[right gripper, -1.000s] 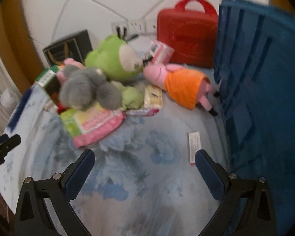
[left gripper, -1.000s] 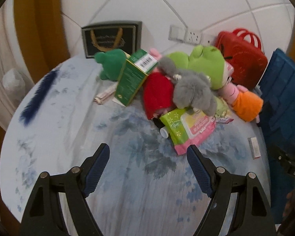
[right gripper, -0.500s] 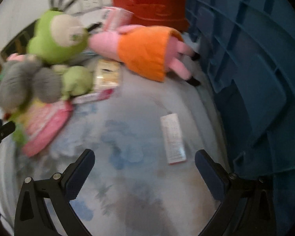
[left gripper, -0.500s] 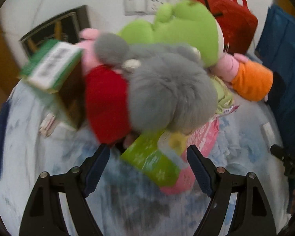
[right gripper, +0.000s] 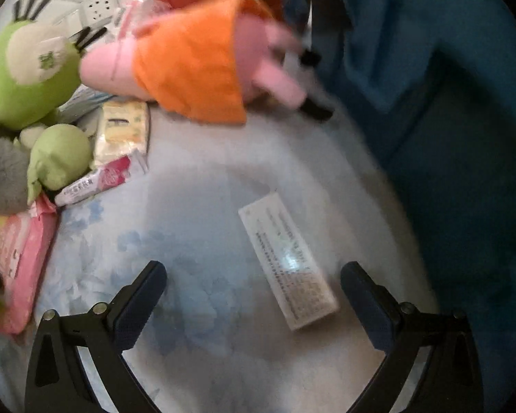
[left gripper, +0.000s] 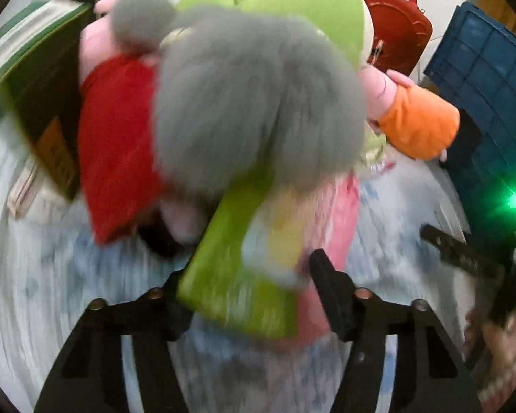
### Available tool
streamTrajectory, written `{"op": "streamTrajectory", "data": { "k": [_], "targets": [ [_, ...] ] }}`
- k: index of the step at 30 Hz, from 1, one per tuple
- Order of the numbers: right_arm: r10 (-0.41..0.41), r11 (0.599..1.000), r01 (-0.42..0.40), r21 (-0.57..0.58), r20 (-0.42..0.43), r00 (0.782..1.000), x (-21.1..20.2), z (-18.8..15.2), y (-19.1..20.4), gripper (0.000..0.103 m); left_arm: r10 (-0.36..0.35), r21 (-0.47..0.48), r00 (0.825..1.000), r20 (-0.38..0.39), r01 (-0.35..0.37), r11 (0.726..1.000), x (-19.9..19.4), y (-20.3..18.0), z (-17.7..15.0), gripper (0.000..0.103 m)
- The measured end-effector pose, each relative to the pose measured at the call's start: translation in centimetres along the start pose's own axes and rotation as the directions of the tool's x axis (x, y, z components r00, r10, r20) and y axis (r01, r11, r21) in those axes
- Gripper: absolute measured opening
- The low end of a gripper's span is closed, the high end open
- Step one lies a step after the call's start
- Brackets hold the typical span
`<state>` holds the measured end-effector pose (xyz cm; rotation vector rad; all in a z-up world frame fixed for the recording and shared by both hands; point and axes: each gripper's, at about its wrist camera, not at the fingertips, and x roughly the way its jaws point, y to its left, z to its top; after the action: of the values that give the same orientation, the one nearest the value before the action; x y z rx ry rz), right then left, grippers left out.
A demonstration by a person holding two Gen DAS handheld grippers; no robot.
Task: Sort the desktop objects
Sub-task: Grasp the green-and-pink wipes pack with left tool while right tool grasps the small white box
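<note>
In the left wrist view my left gripper (left gripper: 251,292) is open, its fingers on either side of the near end of a green-and-pink wipes pack (left gripper: 258,258). A grey plush (left gripper: 254,103) lies on the pack's far end, with a red-dressed pink plush (left gripper: 117,144) and a big green plush (left gripper: 306,10) behind. In the right wrist view my right gripper (right gripper: 253,289) is open just above the flowered tablecloth (right gripper: 196,186). A small white box (right gripper: 287,261) lies between its fingers, nearer the right one.
A blue crate (right gripper: 440,110) stands close on the right. A pink plush in an orange dress (right gripper: 196,58) lies against it. A green box (left gripper: 34,79), a red case (left gripper: 392,31), small packets (right gripper: 120,134) and a small green plush (right gripper: 60,155) lie around.
Both grippers have pushed forward and down. The left has closed in around the wipes pack and narrowed its gap. The right has come down over the white box.
</note>
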<state>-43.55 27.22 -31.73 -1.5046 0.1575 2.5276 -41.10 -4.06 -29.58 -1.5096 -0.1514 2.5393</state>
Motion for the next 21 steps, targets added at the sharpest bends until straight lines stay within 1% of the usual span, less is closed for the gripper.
{"op": "streamTrajectory", "data": {
  "k": [1, 2, 3, 4, 5, 6, 8, 9, 10, 11, 12, 14, 15, 17, 18, 19, 20, 21],
  "targets": [
    [0.005, 1.000, -0.005, -0.024, 0.003, 1.000, 0.0, 0.0, 0.1, 0.100, 0.013, 0.007, 1.000, -0.005, -0.013, 1.000, -0.2, 0.0, -0.5, 0.049],
    [0.021, 0.999, -0.021, -0.046, 0.004, 1.000, -0.1, 0.0, 0.3, 0.096, 0.035, 0.015, 0.999, -0.016, -0.035, 0.999, -0.4, 0.0, -1.3, 0.043],
    [0.037, 0.997, -0.037, -0.074, 0.009, 0.999, -0.5, -0.1, 0.7, 0.082, 0.047, 0.013, 0.999, -0.016, -0.047, 0.999, -0.7, 0.2, -1.9, 0.042],
    [0.054, 0.994, -0.053, -0.098, 0.012, 0.998, -0.9, -0.3, 1.1, 0.063, 0.051, -0.001, 0.999, -0.018, -0.051, 0.999, -1.2, 0.6, -2.4, 0.041],
    [0.092, 0.988, -0.091, -0.126, 0.007, 0.996, -1.5, -0.5, 1.7, 0.054, 0.055, -0.013, 0.998, -0.022, -0.055, 0.998, -1.6, 0.8, -2.7, 0.040],
    [0.132, 0.981, -0.131, -0.140, -0.004, 0.991, -1.8, -0.8, 2.2, 0.040, 0.064, -0.019, 0.998, -0.027, -0.065, 0.998, -2.1, 1.0, -2.9, 0.039],
    [0.185, 0.971, -0.187, -0.151, -0.031, 0.982, -2.3, -1.3, 2.9, 0.038, 0.079, -0.017, 0.996, -0.039, -0.080, 0.997, -2.3, 1.5, -3.1, 0.039],
    [0.226, 0.960, -0.232, -0.154, -0.055, 0.973, -2.6, -1.7, 3.3, 0.037, 0.085, -0.013, 0.995, -0.046, -0.086, 0.996, -2.5, 1.6, -3.6, 0.039],
    [0.261, 0.951, -0.269, -0.150, -0.072, 0.963, -2.9, -2.1, 3.6, 0.033, 0.092, -0.008, 0.994, -0.055, -0.092, 0.996, -2.7, 1.6, -4.0, 0.039],
    [0.289, 0.943, -0.299, -0.146, -0.088, 0.953, -3.1, -2.4, 3.8, 0.032, 0.099, -0.006, 0.993, -0.064, -0.099, 0.995, -3.0, 1.6, -4.5, 0.039],
    [0.326, 0.928, -0.340, -0.149, -0.113, 0.939, -3.3, -2.9, 4.2, 0.032, 0.105, -0.007, 0.992, -0.071, -0.106, 0.994, -3.1, 1.6, -4.8, 0.039],
    [0.359, 0.904, -0.382, -0.190, -0.146, 0.922, -3.9, -3.8, 5.2, 0.032, 0.116, -0.009, 0.990, -0.084, -0.117, 0.993, -3.5, 1.8, -6.2, 0.039],
    [0.368, 0.897, -0.394, -0.199, -0.152, 0.917, -4.2, -4.0, 5.6, 0.032, 0.119, -0.009, 0.989, -0.092, -0.120, 0.993, -3.8, 1.9, -6.7, 0.039],
    [0.389, 0.885, -0.415, -0.212, -0.153, 0.908, -4.8, -4.2, 6.2, 0.034, 0.127, -0.009, 0.985, -0.113, -0.129, 0.992, -4.4, 2.1, -7.9, 0.039],
    [0.392, 0.881, -0.417, -0.224, -0.146, 0.908, -5.2, -4.1, 6.6, 0.038, 0.127, -0.012, 0.983, -0.130, -0.129, 0.992, -4.9, 2.3, -8.4, 0.039],
    [0.388, 0.882, -0.411, -0.230, -0.139, 0.911, -5.4, -3.9, 6.8, 0.042, 0.129, -0.016, 0.982, -0.137, -0.133, 0.991, -5.1, 2.0, -8.5, 0.039],
    [0.381, 0.886, -0.402, -0.233, -0.129, 0.915, -5.7, -3.7, 7.0, 0.044, 0.135, -0.025, 0.982, -0.133, -0.139, 0.990, -5.8, 2.1, -8.5, 0.039],
    [0.378, 0.889, -0.396, -0.229, -0.119, 0.918, -6.0, -3.3, 6.9, 0.050, 0.146, -0.032, 0.982, -0.116, -0.150, 0.988, -6.5, 2.2, -8.3, 0.039]
  ]
}}
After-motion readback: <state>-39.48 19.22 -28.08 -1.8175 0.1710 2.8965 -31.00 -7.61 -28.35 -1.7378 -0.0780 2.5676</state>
